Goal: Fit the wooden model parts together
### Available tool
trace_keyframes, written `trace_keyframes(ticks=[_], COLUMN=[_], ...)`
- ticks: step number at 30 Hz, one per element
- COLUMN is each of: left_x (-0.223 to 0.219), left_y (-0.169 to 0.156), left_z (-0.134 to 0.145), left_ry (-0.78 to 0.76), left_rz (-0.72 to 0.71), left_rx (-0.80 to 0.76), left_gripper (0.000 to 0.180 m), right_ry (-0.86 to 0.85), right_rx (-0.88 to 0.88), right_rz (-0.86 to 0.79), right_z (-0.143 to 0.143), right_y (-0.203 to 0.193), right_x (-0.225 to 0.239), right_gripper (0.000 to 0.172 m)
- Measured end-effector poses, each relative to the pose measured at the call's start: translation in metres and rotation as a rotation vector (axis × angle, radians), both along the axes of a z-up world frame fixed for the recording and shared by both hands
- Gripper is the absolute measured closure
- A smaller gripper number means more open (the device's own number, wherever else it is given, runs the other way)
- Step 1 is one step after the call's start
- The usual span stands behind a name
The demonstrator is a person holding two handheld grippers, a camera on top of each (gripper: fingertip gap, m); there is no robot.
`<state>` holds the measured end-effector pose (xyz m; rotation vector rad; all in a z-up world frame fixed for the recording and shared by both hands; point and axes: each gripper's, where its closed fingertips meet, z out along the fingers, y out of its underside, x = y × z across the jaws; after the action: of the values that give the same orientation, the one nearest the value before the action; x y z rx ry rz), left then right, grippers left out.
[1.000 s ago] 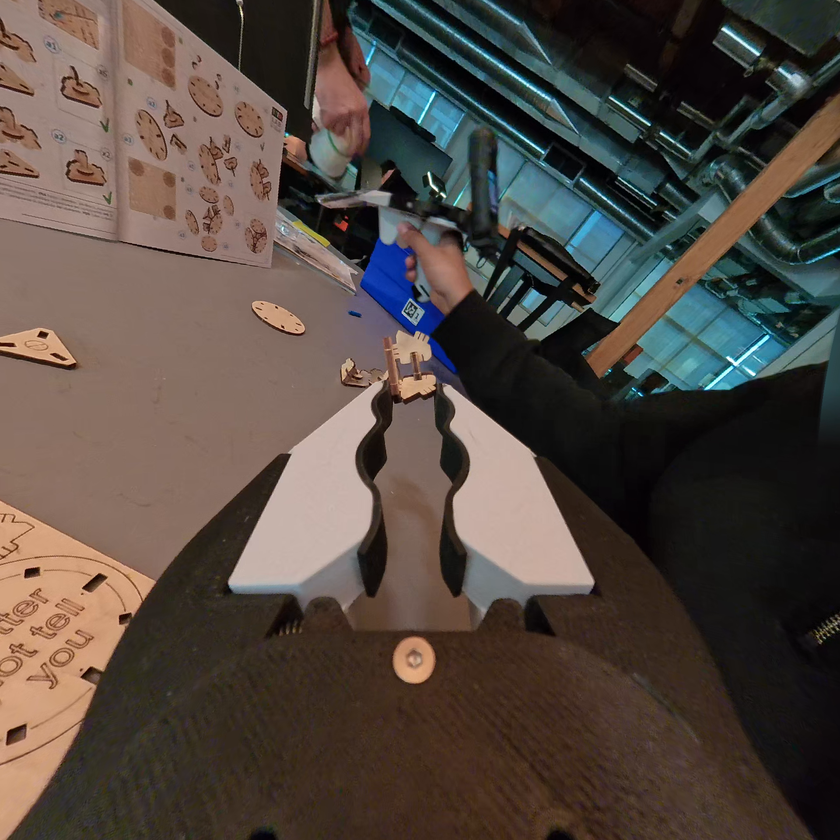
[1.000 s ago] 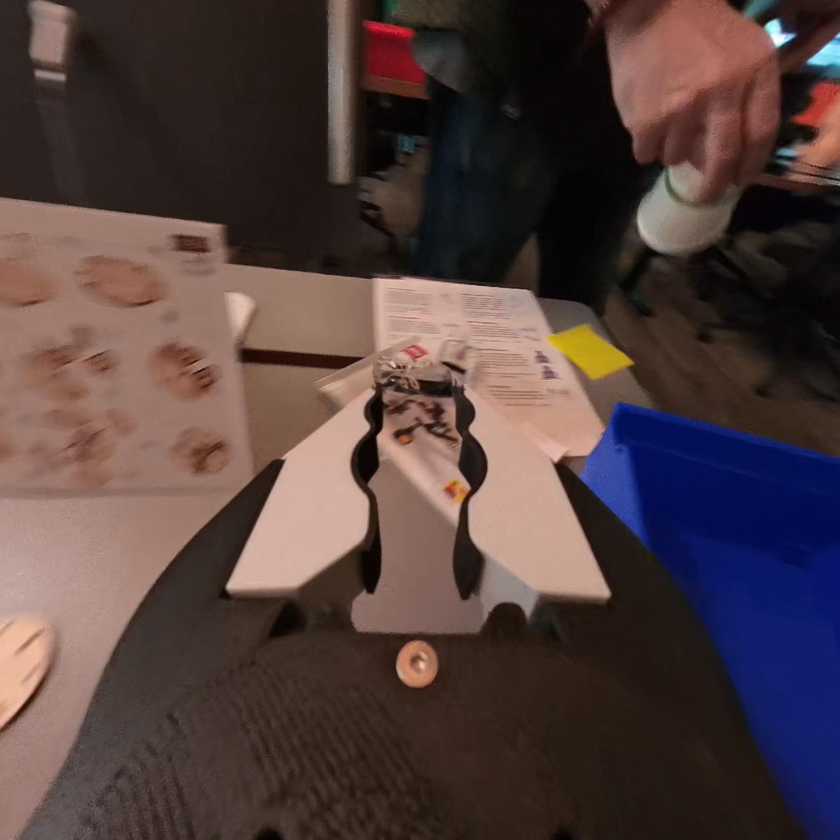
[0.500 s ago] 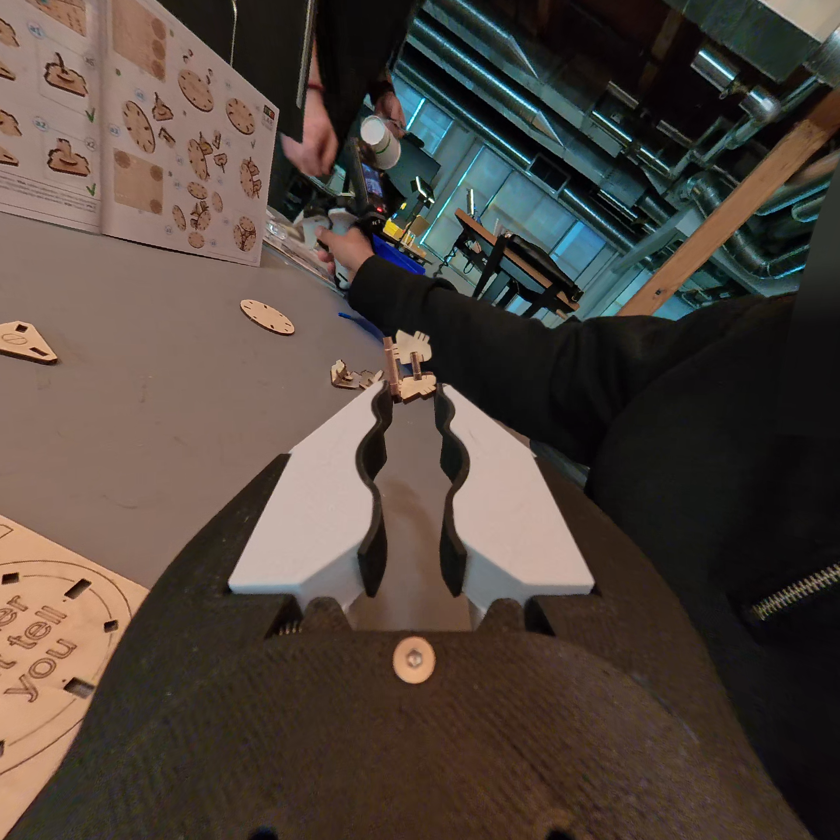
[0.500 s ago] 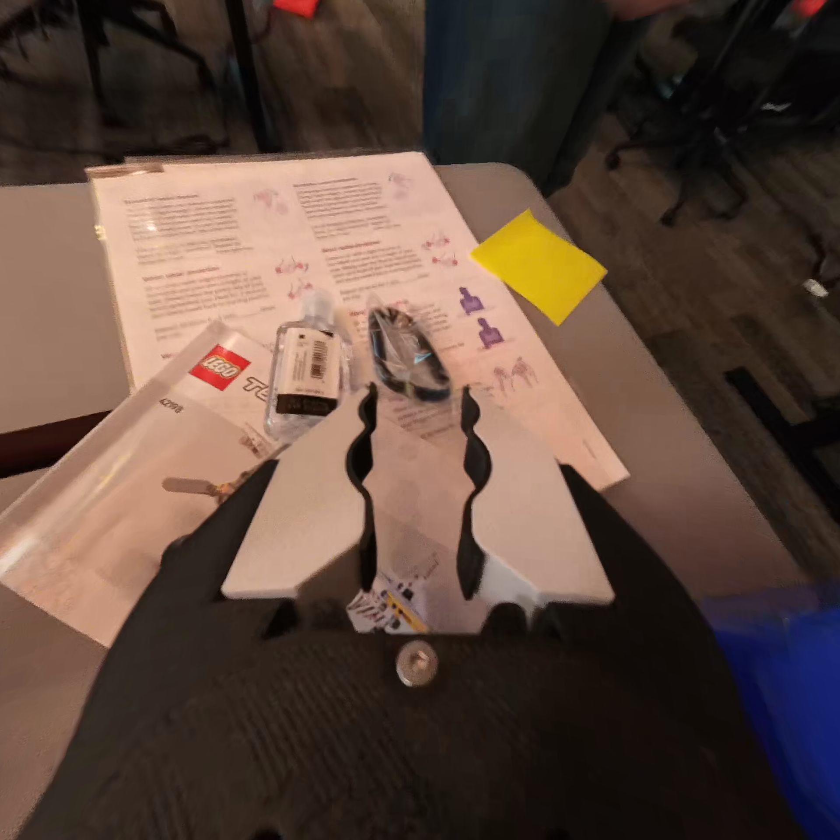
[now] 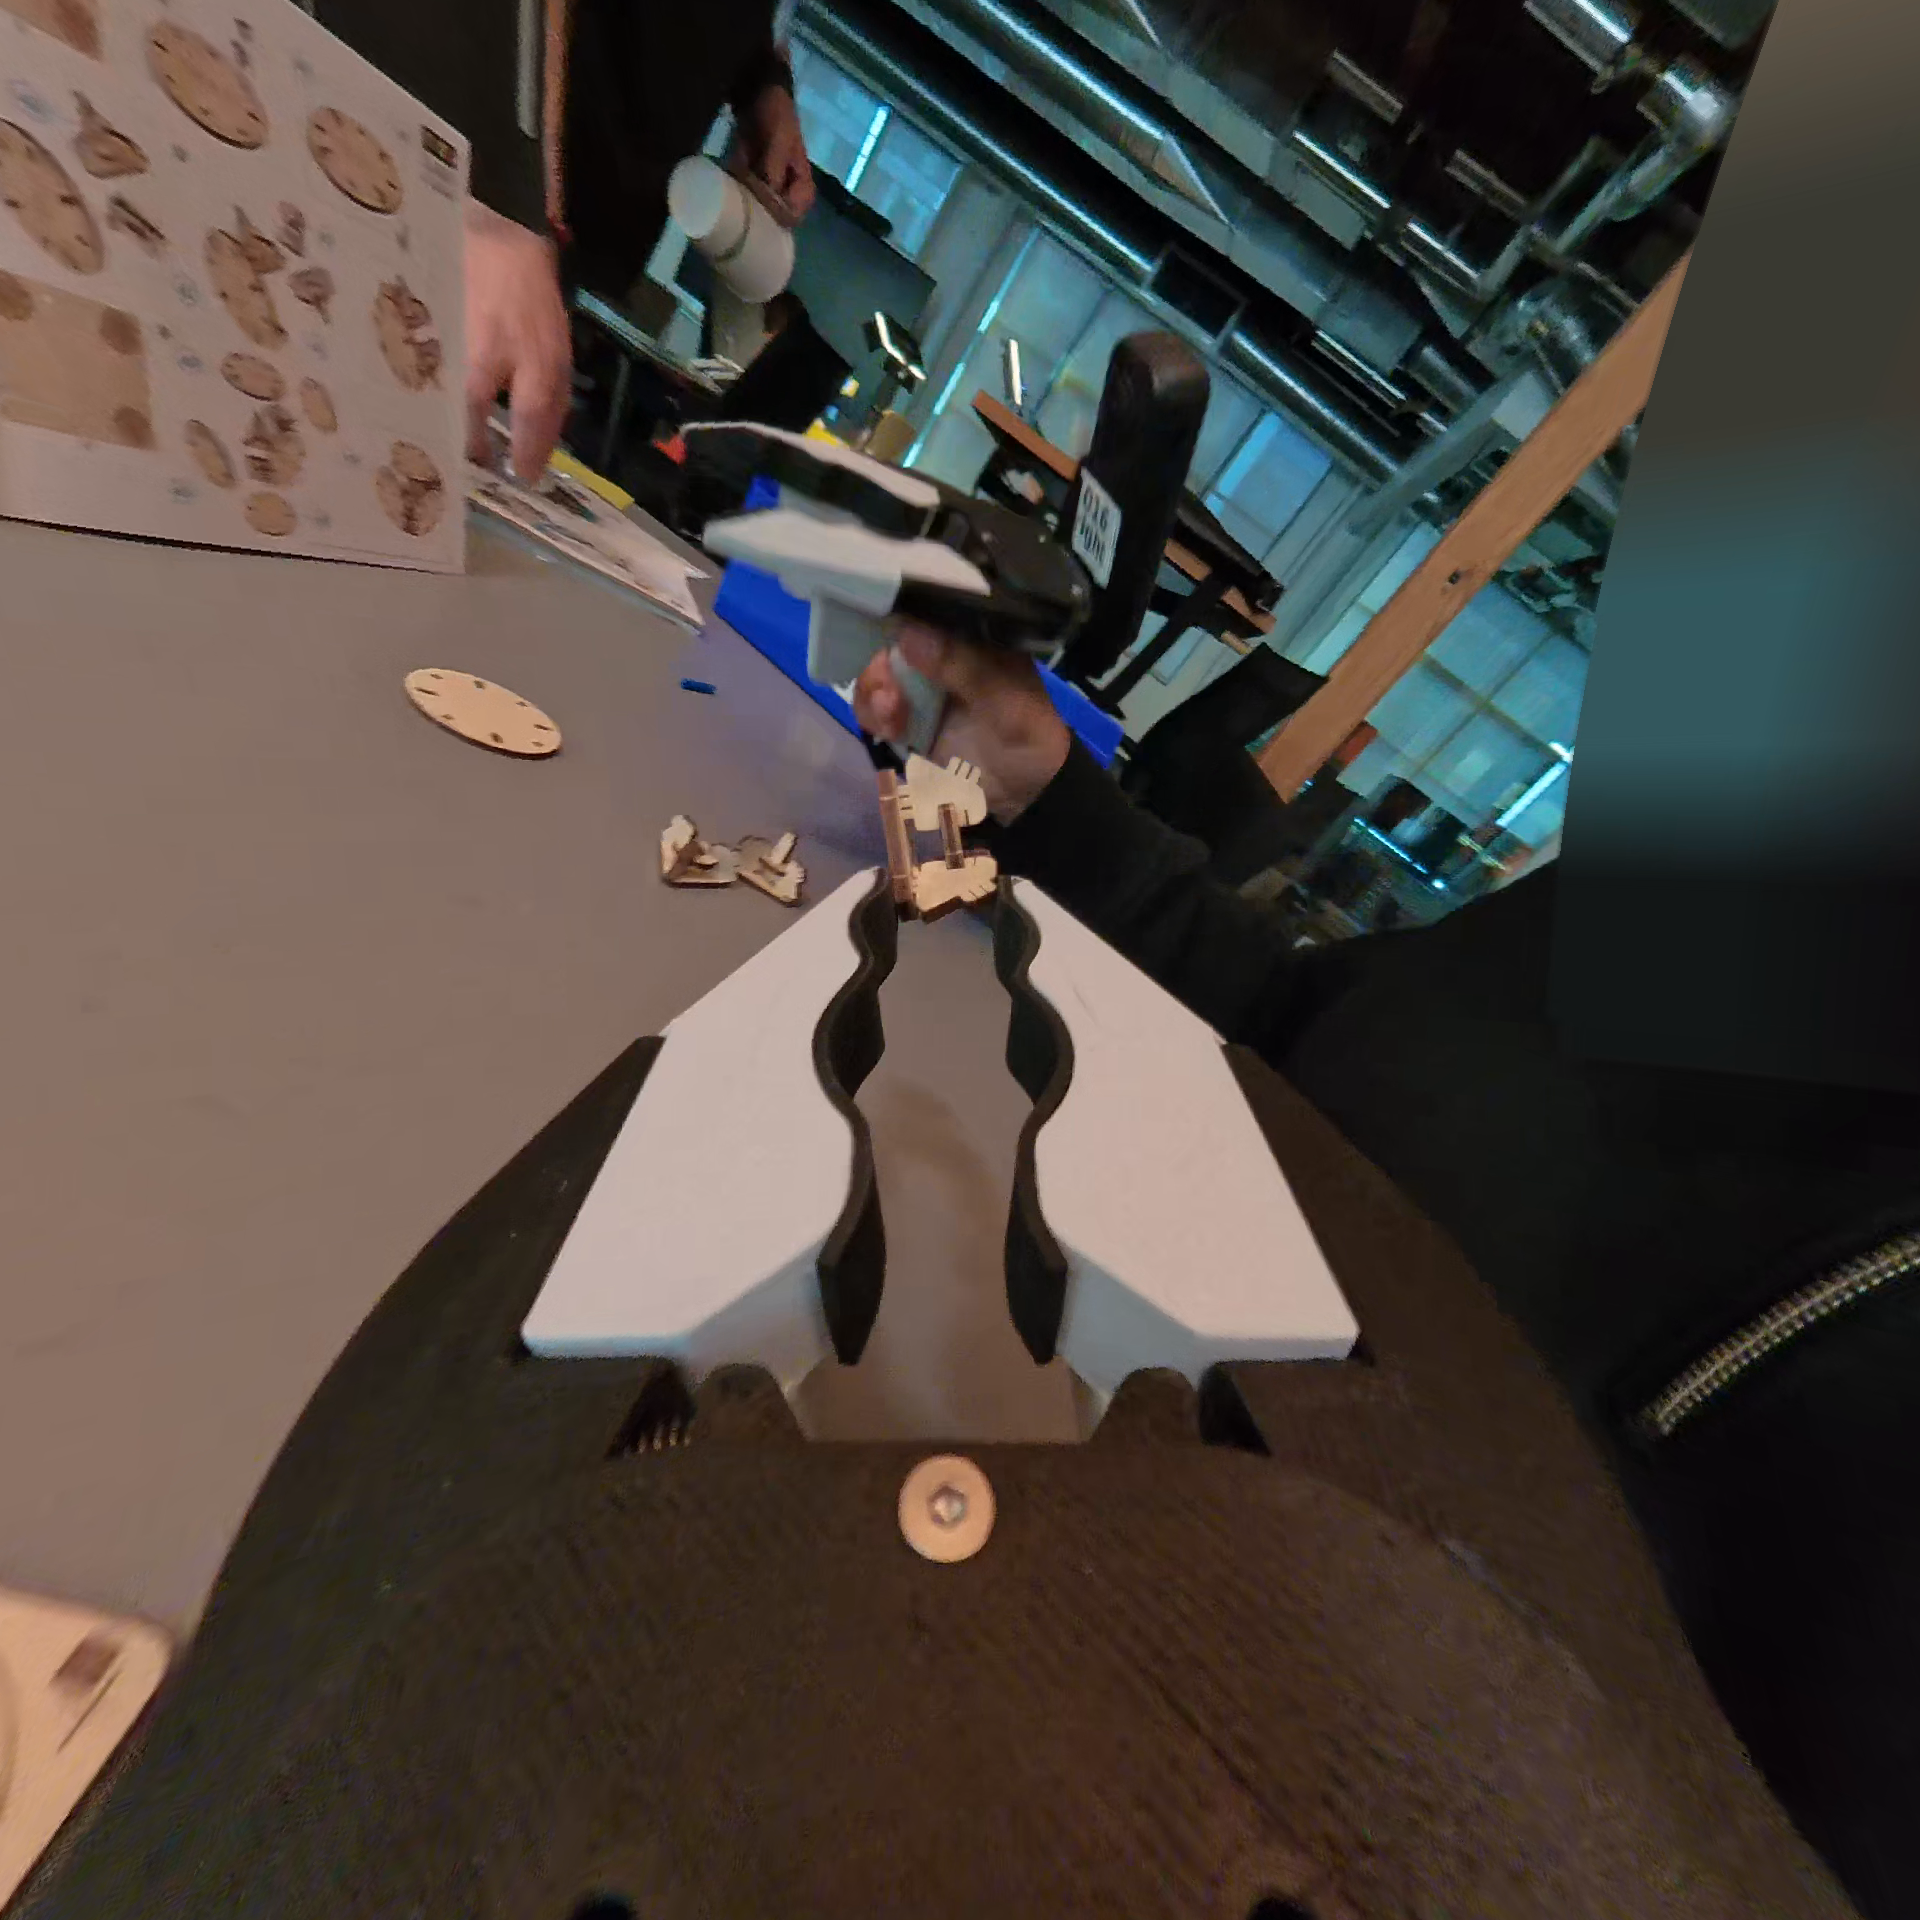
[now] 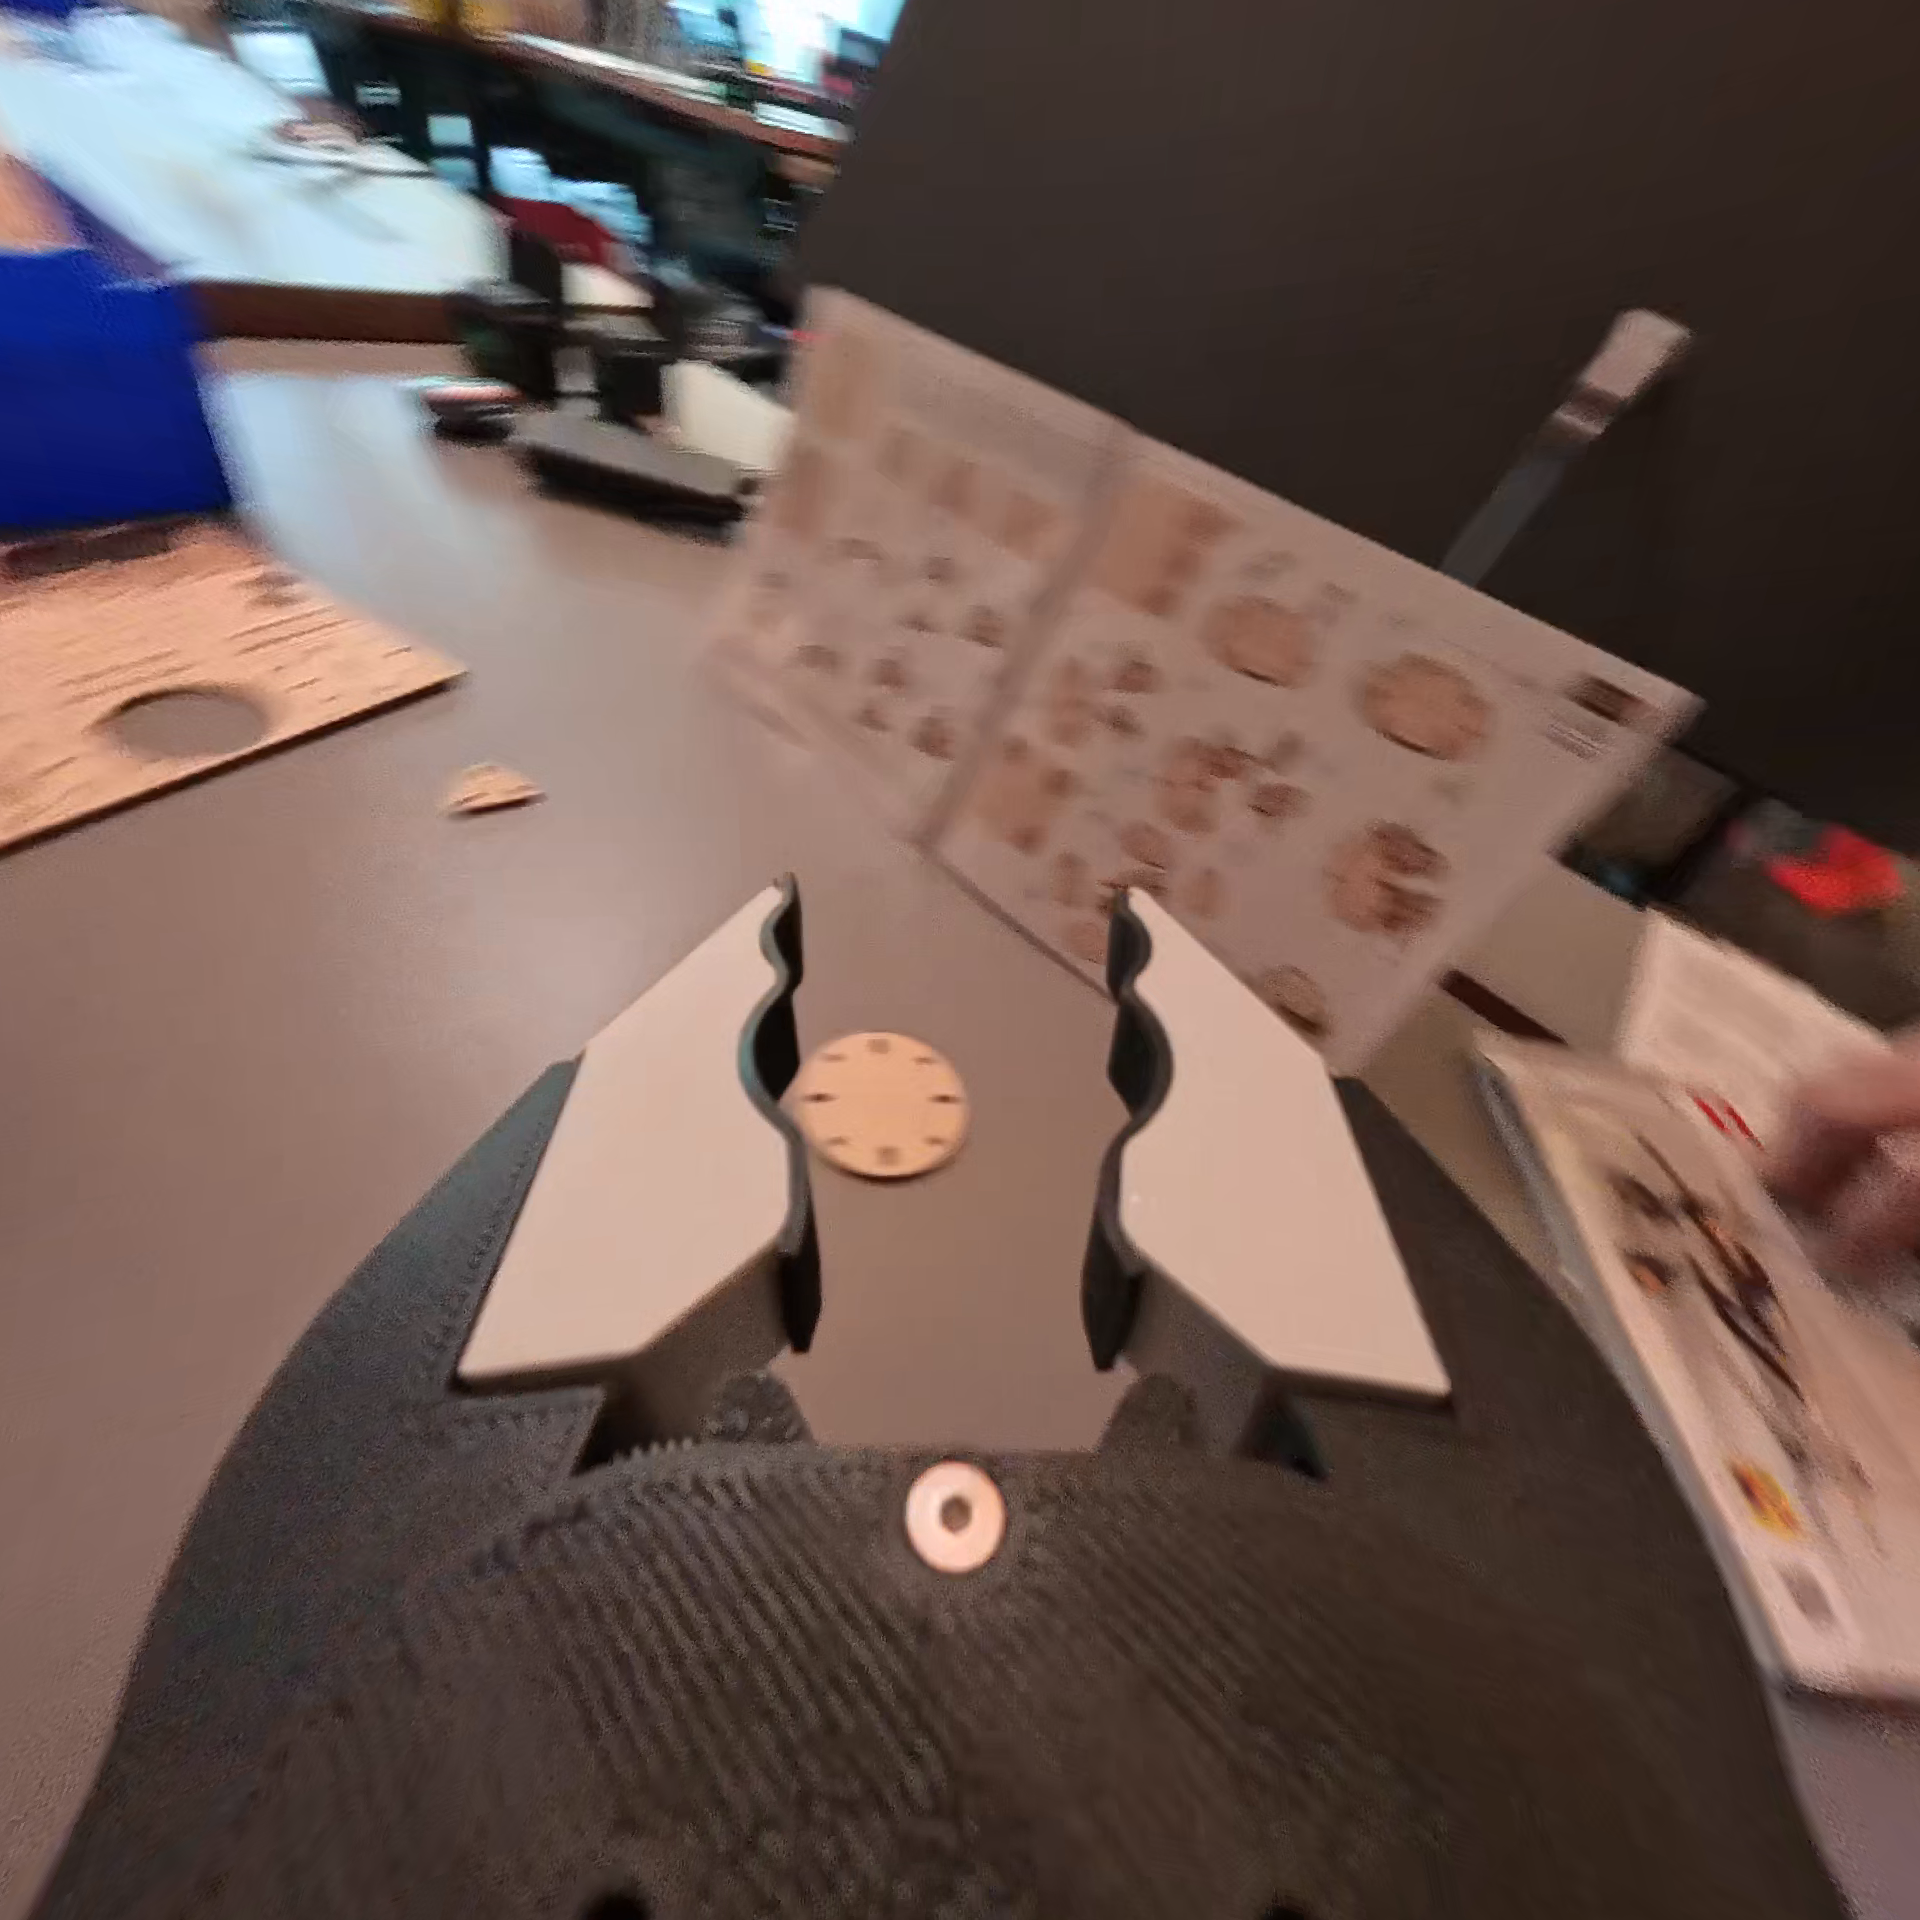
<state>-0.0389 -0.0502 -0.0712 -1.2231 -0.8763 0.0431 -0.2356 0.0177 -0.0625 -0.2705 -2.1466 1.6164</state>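
My left gripper (image 5: 940, 896) is shut on a small pale wooden assembly (image 5: 940, 831), a toothed piece joined to slats. It holds the assembly upright at its fingertips, just above the grey table (image 5: 260, 935). My right gripper (image 6: 951, 906) is open and nothing is in it. It hovers over a round wooden disc (image 6: 883, 1104) that lies flat on the table between its fingers, nearer the left finger. In the left wrist view the right gripper (image 5: 717, 499) shows in the air beyond the assembly, with the disc (image 5: 483, 712) on the table to its left.
An open instruction booklet (image 5: 229, 260) stands at the back and also shows in the right wrist view (image 6: 1247, 727). Small wooden pieces (image 5: 727, 857) lie near my left fingertips. A blue bin (image 5: 769, 613), a wooden sheet (image 6: 156, 665), another booklet (image 6: 1662, 1299) and another person's hand (image 5: 514, 322) are around.
My right gripper let go of a clear bag of small parts over the papers, opened wide and swung left to above the wooden disc. My left gripper kept its hold and barely moved.
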Motion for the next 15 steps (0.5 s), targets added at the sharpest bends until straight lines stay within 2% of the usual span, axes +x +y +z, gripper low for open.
trace_keyframes(ticks=[3, 7, 11, 15], left_x=[-0.009, -0.024, -0.045, -0.053], left_y=[0.016, 0.035, 0.045, 0.056], left_z=[0.010, 0.019, 0.019, -0.001], left_ry=[0.010, 0.057, 0.164, 0.319], left_rz=[-0.041, -0.083, -0.081, -0.092], left_rx=[-0.027, -0.181, -0.427, -0.672], left_gripper=[0.163, 0.164, 0.164, 0.164], right_ry=[0.017, -0.040, -0.011, -0.138], right_rx=[-0.059, -0.202, -0.343, -0.421], right_rz=[0.224, 0.440, 0.562, 0.695], right_z=[-0.001, 0.018, 0.035, 0.033], right_y=[-0.026, -0.032, -0.017, -0.012], right_x=[0.051, 0.099, 0.127, 0.146], right_gripper=[0.105, 0.099, 0.108, 0.116])
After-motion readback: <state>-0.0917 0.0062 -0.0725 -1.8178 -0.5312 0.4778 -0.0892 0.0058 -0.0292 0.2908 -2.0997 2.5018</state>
